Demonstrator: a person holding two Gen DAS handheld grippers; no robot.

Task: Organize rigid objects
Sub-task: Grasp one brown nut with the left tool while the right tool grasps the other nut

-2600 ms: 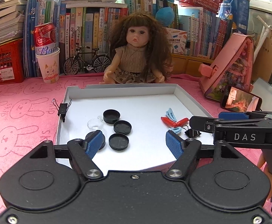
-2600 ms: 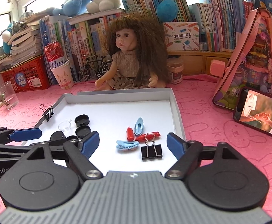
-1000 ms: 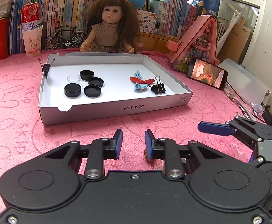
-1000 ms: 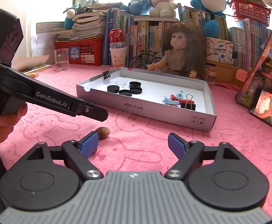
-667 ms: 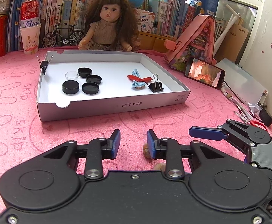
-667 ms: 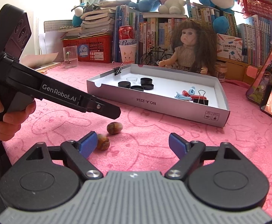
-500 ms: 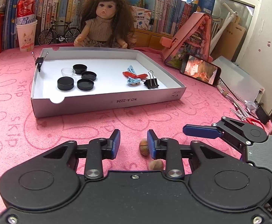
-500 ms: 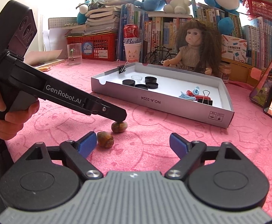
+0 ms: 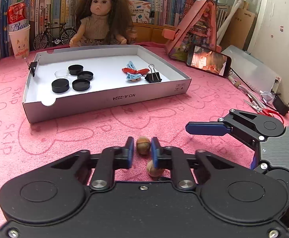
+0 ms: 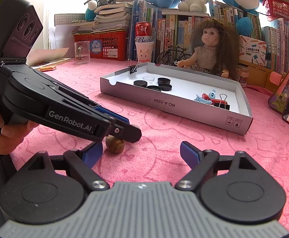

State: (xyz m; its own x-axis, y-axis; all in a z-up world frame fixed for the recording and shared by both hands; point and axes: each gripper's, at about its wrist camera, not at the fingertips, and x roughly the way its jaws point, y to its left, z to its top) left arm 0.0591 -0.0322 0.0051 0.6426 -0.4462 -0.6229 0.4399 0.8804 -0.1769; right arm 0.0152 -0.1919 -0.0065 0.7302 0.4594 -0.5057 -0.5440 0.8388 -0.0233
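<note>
Two brown nuts lie on the pink cloth. My left gripper [image 9: 142, 147] has its narrow jaws around the farther nut [image 9: 143, 147], touching on the right side. The nearer nut [image 9: 153, 170] lies partly under its right finger. In the right wrist view one nut [image 10: 115, 143] shows beneath the left gripper's fingers [image 10: 124, 131]. My right gripper [image 10: 139, 155] is open and empty, just right of it. The white box lid [image 9: 104, 101] holds black caps [image 9: 81, 84], hair clips [image 9: 133, 73] and a binder clip [image 9: 153, 77].
A doll [image 9: 100, 19], books, a can in a paper cup [image 9: 18, 33] and a model bicycle stand behind the box. A phone [image 9: 209, 61] and pink toy house [image 9: 192, 29] are at right. Cables and scissors [image 9: 263, 107] lie at the far right edge.
Both grippers pulled back from the box to the near cloth. My left gripper moved forward so its narrowed jaws now straddle the farther nut. The right gripper stays open.
</note>
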